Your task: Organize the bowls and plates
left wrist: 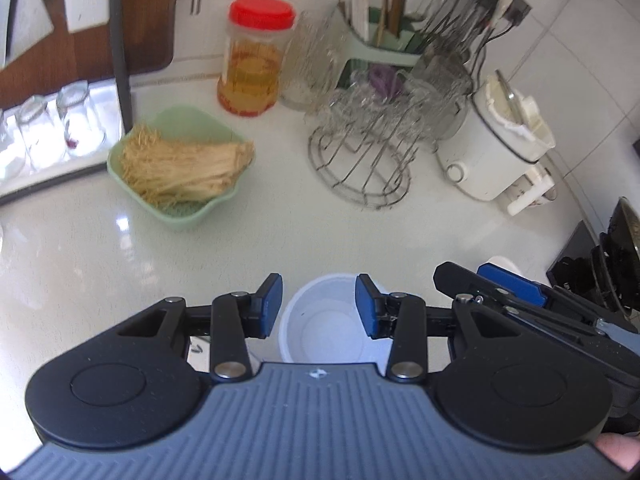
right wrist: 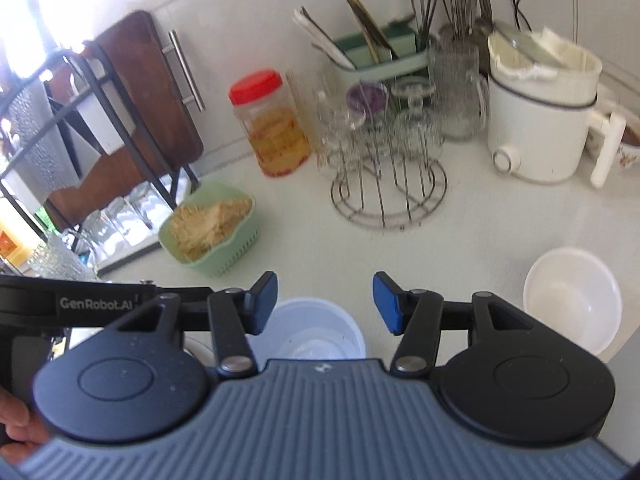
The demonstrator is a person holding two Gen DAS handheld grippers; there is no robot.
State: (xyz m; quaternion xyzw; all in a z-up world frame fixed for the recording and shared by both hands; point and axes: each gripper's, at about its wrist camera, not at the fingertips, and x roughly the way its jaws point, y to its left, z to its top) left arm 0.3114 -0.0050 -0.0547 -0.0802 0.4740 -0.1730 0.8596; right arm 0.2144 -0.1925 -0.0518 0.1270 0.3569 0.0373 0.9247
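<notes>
- The white bowl [left wrist: 326, 320] is the thing this whole tidy-up turns on right now. It sits upright on the pale countertop [left wrist: 100, 248], straight below and just ahead of both sets of tongs. It looks like a short stack with another bowl nested inside, but the blur makes that hard to call.
- A second white bowl [right wrist: 572, 300] sits alone off to the right, well apart from the first and much closer to the right hand's side. My guess is that one gets collected next, so the right hand has the shorter trip.
- Background clutter, biggest first: the white cooker [right wrist: 544, 120], the wire glass rack [right wrist: 388, 184], the green basket [left wrist: 180, 168] of dried strands, and the red-lidded jar [left wrist: 256, 60]. All of it is well clear of the bowls.
- The left gripper [left wrist: 318, 306] hangs over the first bowl with its jaws partly apart. The rim shows between the blue pads, but they aren't pressing on anything, so it's holding nothing.
- The right gripper [right wrist: 324, 302] is in the same spot from the other side, jaws a bit wider, also empty, with the bowl showing in the gap below.
- The bowl is round, so there's no long axis to fuss over; any approach from above onto the rim should work.
</notes>
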